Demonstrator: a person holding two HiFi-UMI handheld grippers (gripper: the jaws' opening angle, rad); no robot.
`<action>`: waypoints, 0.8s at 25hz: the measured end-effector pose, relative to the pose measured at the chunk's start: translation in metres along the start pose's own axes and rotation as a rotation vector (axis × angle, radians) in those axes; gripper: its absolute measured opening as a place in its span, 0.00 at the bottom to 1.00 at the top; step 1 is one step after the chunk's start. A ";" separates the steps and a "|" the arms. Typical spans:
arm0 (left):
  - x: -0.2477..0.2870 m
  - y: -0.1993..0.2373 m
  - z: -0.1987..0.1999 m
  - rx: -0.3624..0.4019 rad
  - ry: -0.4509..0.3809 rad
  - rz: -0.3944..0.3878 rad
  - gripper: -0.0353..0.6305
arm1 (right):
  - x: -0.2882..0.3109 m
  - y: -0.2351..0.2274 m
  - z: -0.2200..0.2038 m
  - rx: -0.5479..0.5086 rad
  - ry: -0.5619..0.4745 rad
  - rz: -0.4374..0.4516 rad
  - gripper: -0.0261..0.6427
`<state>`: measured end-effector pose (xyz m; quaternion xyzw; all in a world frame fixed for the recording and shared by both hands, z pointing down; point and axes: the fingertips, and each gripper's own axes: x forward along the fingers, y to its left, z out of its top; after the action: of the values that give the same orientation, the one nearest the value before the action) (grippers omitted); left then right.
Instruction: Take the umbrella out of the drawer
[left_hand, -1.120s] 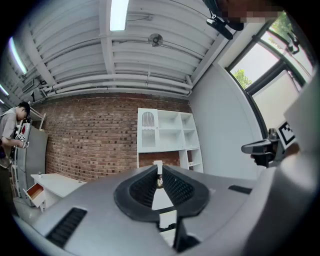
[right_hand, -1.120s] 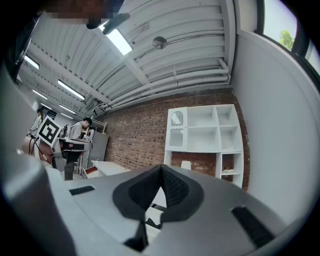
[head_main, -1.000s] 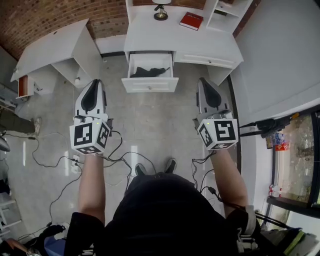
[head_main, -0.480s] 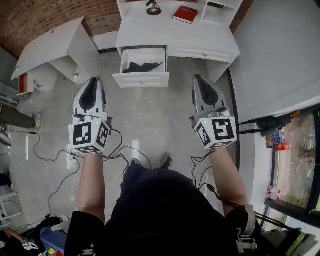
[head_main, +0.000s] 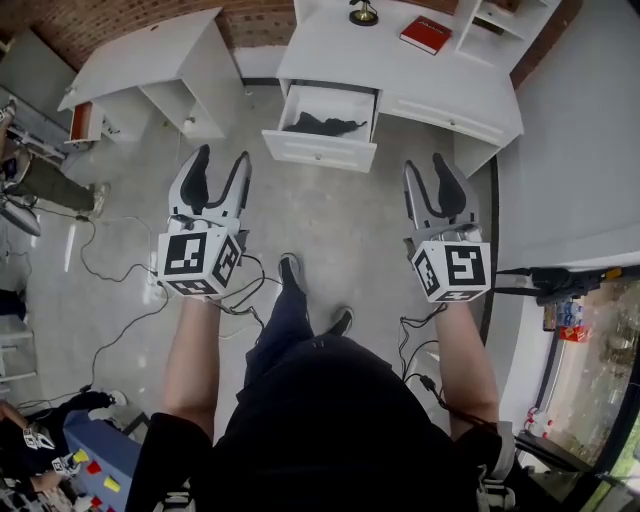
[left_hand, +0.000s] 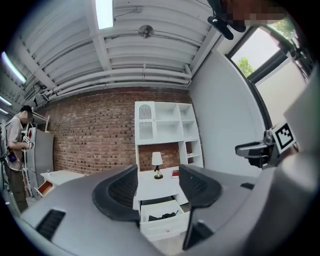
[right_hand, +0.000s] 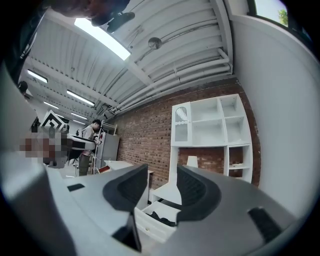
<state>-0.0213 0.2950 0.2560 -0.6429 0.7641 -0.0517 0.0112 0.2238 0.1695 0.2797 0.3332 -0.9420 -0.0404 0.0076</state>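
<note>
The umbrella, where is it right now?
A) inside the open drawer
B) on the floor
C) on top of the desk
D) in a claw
A: the black umbrella lies inside the pulled-out white drawer.

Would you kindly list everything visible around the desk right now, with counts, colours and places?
desk: one, white, ahead by the brick wall
drawer: one, white, pulled open at the desk's left
umbrella: one, black, lying in the drawer
book: one, red, on the desk top
lamp: one, white shade and dark base, on the desk top
side table: one, white, left of the desk
cables: several, black, on the floor
left tool: one, grey, jaws have just been opening, nothing between them
right tool: one, grey, jaws have just been opening, nothing between them
</note>
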 end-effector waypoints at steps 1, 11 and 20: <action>0.001 0.001 -0.001 0.005 0.003 -0.002 0.41 | 0.002 -0.002 -0.001 0.004 0.002 -0.005 0.29; 0.043 0.053 -0.017 -0.023 0.016 0.013 0.47 | 0.050 -0.012 -0.005 -0.002 0.035 -0.053 0.36; 0.112 0.131 -0.057 0.010 0.069 -0.008 0.47 | 0.139 -0.007 -0.020 -0.023 0.104 -0.109 0.35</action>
<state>-0.1742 0.2107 0.3055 -0.6438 0.7612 -0.0779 -0.0121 0.1212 0.0756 0.2977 0.3856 -0.9202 -0.0342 0.0583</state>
